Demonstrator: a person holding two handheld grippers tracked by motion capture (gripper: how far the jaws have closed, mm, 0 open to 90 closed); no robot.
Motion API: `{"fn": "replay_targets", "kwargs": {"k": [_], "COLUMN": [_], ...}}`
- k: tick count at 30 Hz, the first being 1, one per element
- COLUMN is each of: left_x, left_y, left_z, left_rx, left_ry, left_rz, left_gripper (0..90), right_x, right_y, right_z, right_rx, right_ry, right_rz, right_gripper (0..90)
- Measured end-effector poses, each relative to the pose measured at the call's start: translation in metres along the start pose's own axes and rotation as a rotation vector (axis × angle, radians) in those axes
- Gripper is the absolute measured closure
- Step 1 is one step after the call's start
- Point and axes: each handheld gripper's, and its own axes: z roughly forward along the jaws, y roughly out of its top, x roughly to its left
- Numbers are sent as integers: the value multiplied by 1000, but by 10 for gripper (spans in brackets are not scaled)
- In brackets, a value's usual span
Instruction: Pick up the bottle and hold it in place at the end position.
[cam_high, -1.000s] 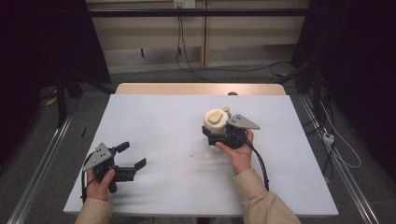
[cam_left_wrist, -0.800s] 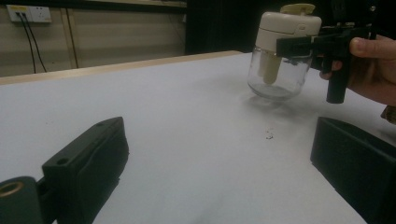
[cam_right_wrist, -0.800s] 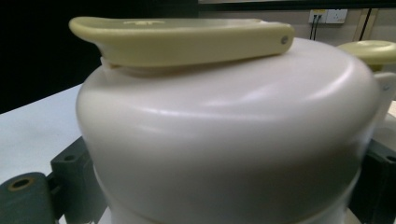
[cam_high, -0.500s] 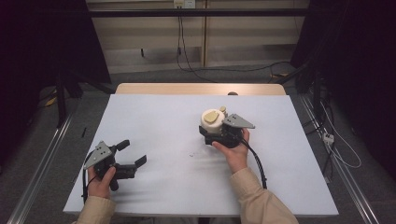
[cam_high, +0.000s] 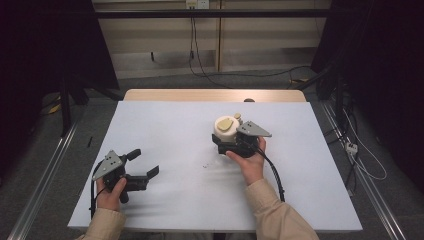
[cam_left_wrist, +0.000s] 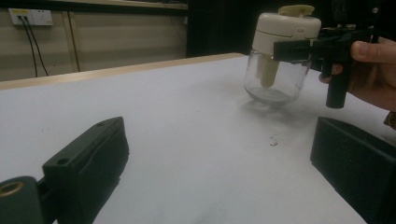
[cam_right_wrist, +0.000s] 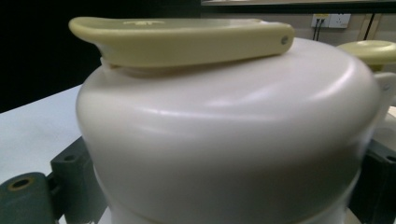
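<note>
The right gripper (cam_high: 231, 141) has its black jaws closed on the cream plastic cap of a clear glass jar with a pale yellow-green lever on top (cam_left_wrist: 283, 56), one jaw on each side of the cap. In the left gripper view the jar's rounded glass base sits at or just above the white counter (cam_high: 170, 130); contact cannot be told. The jar stands right of the counter's centre. If the step is to carry or set it down, the hold should stay square across the cap and the jar upright, since smooth plastic could slip and glass takes knocks badly. The left gripper (cam_high: 142, 168) lies well apart near the counter's left front edge, jaws spread wide and holding nothing.
</note>
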Motion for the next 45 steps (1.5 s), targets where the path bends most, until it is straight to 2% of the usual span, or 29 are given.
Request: {"fn": "replay_targets", "kwargs": {"k": [8, 17, 19, 23, 26, 34, 37, 45], "left_x": [2, -1, 0, 1, 1, 0, 0, 0], "left_y": [0, 0, 0, -1, 0, 0, -1, -1], "left_z": [1, 0, 2, 4, 3, 4, 4, 4], "left_rx": [-1, 15, -1, 7, 14, 9, 12, 14], "left_ry": [8, 1, -5, 2, 1, -9, -11, -12], "left_rz": [-8, 8, -6, -12, -2, 1, -1, 1], "left_gripper": [38, 38, 37, 37, 37, 37, 37, 37], "right_x": [0, 0, -1, -1, -1, 0, -1, 5], "right_y": [1, 0, 0, 1, 2, 0, 0, 2], "right_z": [0, 1, 0, -1, -1, 3, 6, 16], "right_rx": [0, 3, 7, 7, 0, 7, 7, 13], "right_ry": [3, 1, 4, 2, 0, -4, -6, 3], "right_rz": [-3, 3, -1, -5, -8, -12, 1, -27], "right_gripper": [67, 67, 67, 67, 67, 67, 67, 67]}}
